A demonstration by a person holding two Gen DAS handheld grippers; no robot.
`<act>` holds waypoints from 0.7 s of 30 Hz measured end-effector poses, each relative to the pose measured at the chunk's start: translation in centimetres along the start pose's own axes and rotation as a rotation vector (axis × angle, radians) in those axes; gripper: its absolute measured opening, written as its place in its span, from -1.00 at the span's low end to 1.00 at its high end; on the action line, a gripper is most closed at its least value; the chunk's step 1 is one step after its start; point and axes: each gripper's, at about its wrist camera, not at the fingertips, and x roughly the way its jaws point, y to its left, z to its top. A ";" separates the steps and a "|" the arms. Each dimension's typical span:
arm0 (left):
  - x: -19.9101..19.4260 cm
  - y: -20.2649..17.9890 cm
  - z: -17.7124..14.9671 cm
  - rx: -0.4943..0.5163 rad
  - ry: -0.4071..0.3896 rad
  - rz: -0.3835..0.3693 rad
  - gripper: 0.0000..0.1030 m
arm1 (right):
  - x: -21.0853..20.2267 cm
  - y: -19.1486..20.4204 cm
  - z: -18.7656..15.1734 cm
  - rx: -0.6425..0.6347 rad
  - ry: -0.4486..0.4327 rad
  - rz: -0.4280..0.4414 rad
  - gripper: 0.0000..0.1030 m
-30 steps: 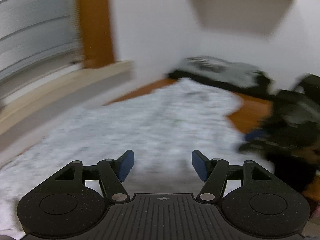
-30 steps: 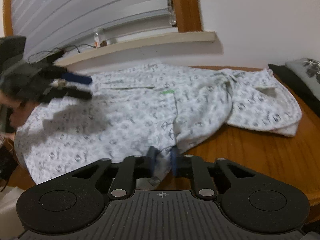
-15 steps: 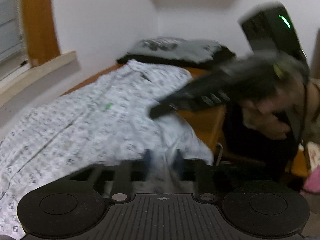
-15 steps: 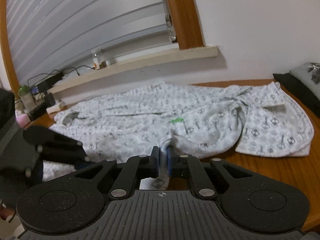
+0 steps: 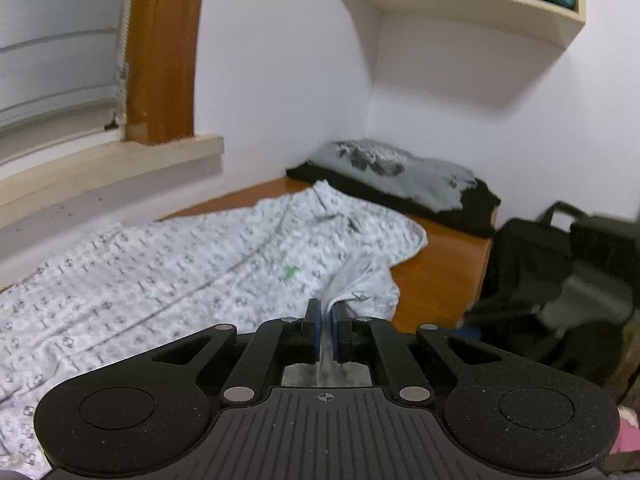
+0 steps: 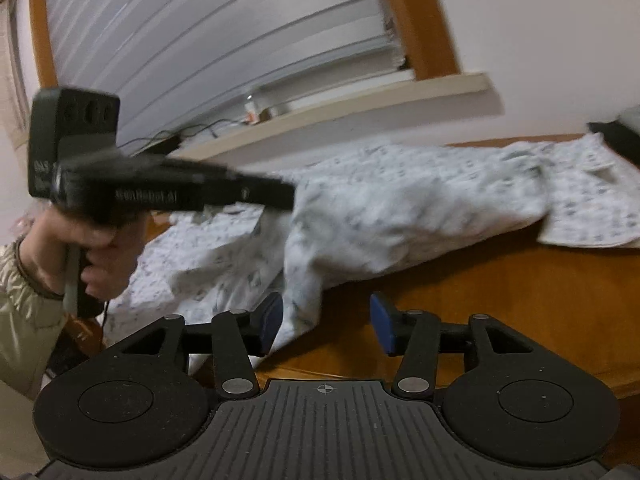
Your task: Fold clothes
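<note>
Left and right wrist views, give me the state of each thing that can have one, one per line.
Left gripper: shut on the garment.
Right gripper: jaws opening, cloth between them, not pinched.
Patterned garment: spread on the table, unfolded, near edge lifted.
Window blind: lowered.

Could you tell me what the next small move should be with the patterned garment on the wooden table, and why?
Probably lift the left gripper and carry its pinched fold across the patterned garment. Its jaws are shut on the cloth, while the right gripper is opening, its pads clear of the fabric edge between them, so only the left can move cloth. The garment lies rumpled on the wooden table.
</note>
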 end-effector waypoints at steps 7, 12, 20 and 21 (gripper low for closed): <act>-1.5 1.3 0.3 -0.011 -0.035 0.030 -0.95 | 3.4 0.8 -0.1 0.001 0.045 0.024 -0.51; -2.0 3.2 -0.3 -0.049 -0.055 0.045 -0.89 | 1.6 1.3 0.8 -0.057 -0.004 0.000 -0.94; -1.0 9.8 -3.2 -0.141 0.009 0.200 -0.85 | -0.1 2.1 3.1 -0.145 -0.033 -0.168 -0.91; -0.8 10.4 -3.6 -0.148 0.022 0.211 -0.85 | 0.7 2.0 2.9 -0.147 0.008 -0.185 -0.83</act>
